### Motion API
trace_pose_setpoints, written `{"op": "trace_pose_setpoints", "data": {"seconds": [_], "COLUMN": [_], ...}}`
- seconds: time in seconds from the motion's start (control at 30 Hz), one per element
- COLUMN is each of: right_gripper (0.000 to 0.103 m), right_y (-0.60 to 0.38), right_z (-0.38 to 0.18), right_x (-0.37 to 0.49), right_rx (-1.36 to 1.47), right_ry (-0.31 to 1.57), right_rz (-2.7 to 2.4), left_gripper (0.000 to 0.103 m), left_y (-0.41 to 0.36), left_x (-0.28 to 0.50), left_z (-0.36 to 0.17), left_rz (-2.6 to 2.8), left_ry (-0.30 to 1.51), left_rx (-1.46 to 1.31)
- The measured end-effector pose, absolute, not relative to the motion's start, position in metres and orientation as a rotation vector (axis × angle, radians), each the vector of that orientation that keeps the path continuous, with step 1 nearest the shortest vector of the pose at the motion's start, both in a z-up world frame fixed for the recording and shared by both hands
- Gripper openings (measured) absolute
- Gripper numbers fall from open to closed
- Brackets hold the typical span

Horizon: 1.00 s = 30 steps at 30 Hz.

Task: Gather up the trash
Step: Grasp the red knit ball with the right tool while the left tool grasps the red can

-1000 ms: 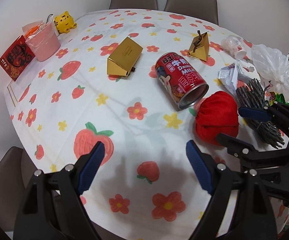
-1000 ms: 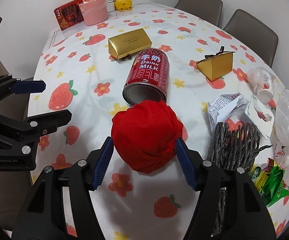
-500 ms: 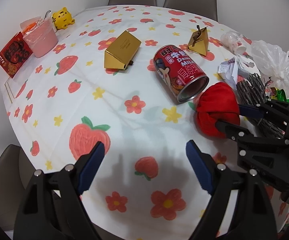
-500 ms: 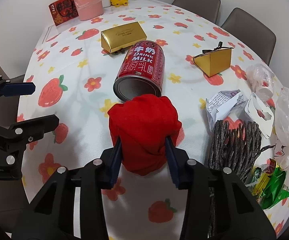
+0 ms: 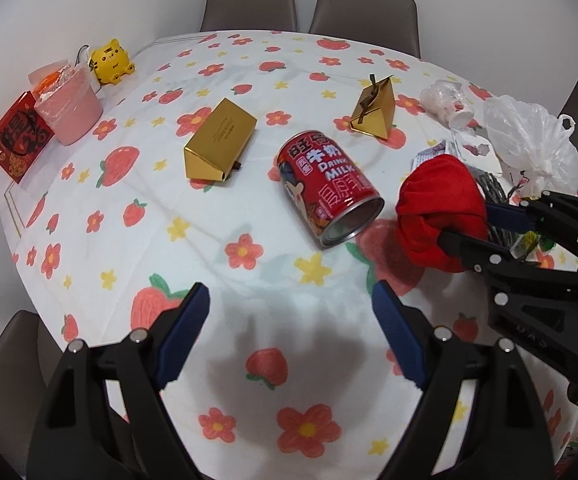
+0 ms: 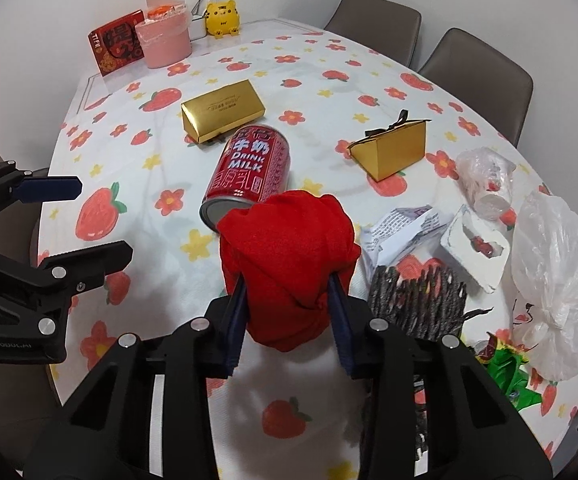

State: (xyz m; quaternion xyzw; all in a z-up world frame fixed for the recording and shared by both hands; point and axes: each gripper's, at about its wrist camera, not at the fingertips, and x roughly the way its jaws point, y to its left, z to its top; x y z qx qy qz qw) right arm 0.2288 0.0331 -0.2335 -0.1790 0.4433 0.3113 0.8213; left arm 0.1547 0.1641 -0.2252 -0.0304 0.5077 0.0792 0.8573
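My right gripper (image 6: 287, 300) is shut on a red cloth bundle (image 6: 289, 260) and holds it just above the tablecloth; it also shows in the left wrist view (image 5: 437, 208). A red milk can (image 6: 249, 172) lies on its side just beyond the bundle, open end toward me; it also shows in the left wrist view (image 5: 329, 188). My left gripper (image 5: 289, 328) is open and empty over bare tablecloth, left of the can. Crumpled paper (image 6: 405, 232), a white plastic bag (image 6: 561, 280) and a dark bundle of sticks (image 6: 417, 300) lie to the right.
Two gold boxes (image 6: 223, 110) (image 6: 393, 152) lie beyond the can. A pink tub (image 6: 165, 42), a red box (image 6: 117, 44) and a yellow tiger toy (image 6: 221, 20) stand at the far corner. Grey chairs (image 6: 477, 80) ring the table. A crumpled plastic cup (image 6: 489, 180) lies right.
My right gripper has closed on the red cloth bundle and lifted it slightly off the table. The left gripper has drawn back a little and stays open.
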Motion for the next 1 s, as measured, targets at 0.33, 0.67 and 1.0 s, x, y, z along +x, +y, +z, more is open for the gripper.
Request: {"op": "trace_pose_setpoints", "data": {"seconds": [0.33,0.67,1.0], "right_gripper": [0.036,0.036,0.036], "right_y": [0.026,0.028,0.025], "right_z": [-0.224,-0.225,-0.241], "right_x": [0.284,0.315,0.322], "right_rx": [-0.392,-0.418,-0.435], "right_ry": [0.891,0.861,0.875], "right_rz": [0.662,0.697,0.732], "left_gripper": [0.083,0.083,0.072], "left_y": [0.16,0.144,0.153], "left_x": [0.204,0.244,0.26], "left_z": [-0.223,-0.248,-0.278], "left_rz": [0.169,0.188,0.248], "left_ry": [1.034,1.065,1.114], "left_rx": [-0.097,-0.153,-0.217]}}
